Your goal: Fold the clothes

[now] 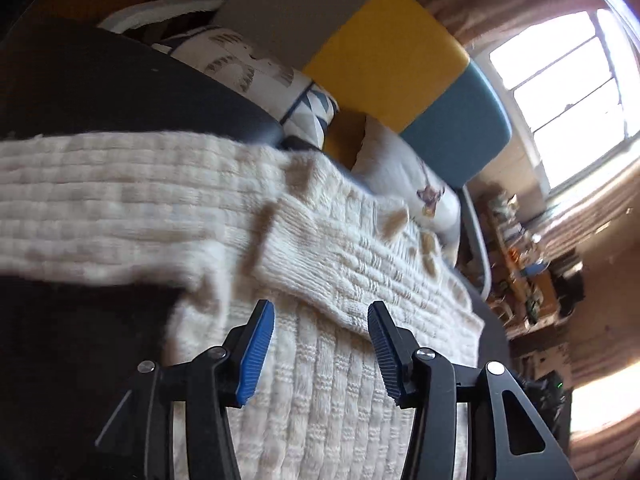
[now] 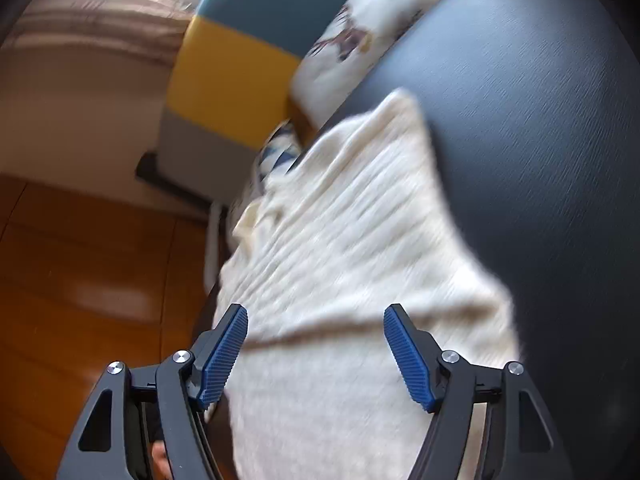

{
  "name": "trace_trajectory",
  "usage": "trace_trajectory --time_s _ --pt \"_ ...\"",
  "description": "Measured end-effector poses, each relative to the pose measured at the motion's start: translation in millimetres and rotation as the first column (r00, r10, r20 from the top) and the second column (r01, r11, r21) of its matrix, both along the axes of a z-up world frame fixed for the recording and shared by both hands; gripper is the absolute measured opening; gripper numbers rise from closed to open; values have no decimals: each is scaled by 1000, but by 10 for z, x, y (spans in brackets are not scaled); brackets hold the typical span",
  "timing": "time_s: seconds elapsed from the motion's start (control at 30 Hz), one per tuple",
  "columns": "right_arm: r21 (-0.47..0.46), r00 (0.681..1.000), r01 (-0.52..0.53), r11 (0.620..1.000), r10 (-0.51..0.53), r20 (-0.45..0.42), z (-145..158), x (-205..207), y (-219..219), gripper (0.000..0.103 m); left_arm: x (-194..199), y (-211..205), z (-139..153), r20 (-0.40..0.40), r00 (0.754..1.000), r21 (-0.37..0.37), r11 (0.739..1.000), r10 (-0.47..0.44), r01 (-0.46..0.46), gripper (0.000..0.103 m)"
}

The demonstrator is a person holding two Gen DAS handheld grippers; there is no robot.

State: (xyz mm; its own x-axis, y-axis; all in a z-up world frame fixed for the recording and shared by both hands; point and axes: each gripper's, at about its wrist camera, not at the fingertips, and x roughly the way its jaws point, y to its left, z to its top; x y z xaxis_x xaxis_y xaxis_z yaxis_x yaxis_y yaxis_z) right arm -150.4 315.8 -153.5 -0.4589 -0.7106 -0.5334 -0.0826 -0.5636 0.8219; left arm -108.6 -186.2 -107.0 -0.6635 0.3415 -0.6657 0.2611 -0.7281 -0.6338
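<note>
The left tongs (image 1: 320, 344) are standing wide over the sweater (image 1: 340, 380), holding nothing; their blue pads (image 1: 256, 352) are framing a stretch of cream knit without touching it, as far as the left wrist view is showing. The sweater is lying spread on a dark surface (image 1: 100, 80); one sleeve (image 1: 316, 256) is lying folded across the body, its cuff end sitting just ahead of the tongs, while a second broad band of knit is running off to the left. Behind it, pillows (image 1: 248, 72) and a yellow and teal panel (image 1: 392, 64) are sitting at the far edge, with a window (image 1: 568, 92) beyond.

In the right wrist view the right tongs (image 2: 316, 352) are also gaping wide and empty; they are hovering over a blurred part of the same sweater, which is reaching up toward a corner on the dark surface, its left side seeming to hang past the edge above a wooden floor (image 2: 80, 280).

The knit is looking thick, soft and limp – it will likely be sagging and stretching rather than holding any shape when lifted; it should not be slipping much against ribbed pads. A hem corner or the sleeve cuff is seeming the best place to pinch – a doubled edge gives more to bite, and a shallow grab risks pulling a single layer.
</note>
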Motion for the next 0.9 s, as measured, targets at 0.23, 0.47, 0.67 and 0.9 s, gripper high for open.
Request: trace_trajectory --time_s 0.23,0.47,0.67,0.9 --pt "123 978 -204 971 207 -8 -18 543 -848 73 1344 -1801 -96 62 894 86 890 443 -447 52" --pt "307 943 -316 898 333 -3 38 705 -1478 73 1986 -3035 -494 210 716 221 681 666 -698 52" --pt "428 929 -339 838 371 10 24 717 -1730 73 1830 -3256 -684 233 675 310 604 700 -734 55" --pt "440 928 -331 835 372 -9 -16 755 -1718 74 1754 -3373 -861 272 604 424 470 749 -774 46"
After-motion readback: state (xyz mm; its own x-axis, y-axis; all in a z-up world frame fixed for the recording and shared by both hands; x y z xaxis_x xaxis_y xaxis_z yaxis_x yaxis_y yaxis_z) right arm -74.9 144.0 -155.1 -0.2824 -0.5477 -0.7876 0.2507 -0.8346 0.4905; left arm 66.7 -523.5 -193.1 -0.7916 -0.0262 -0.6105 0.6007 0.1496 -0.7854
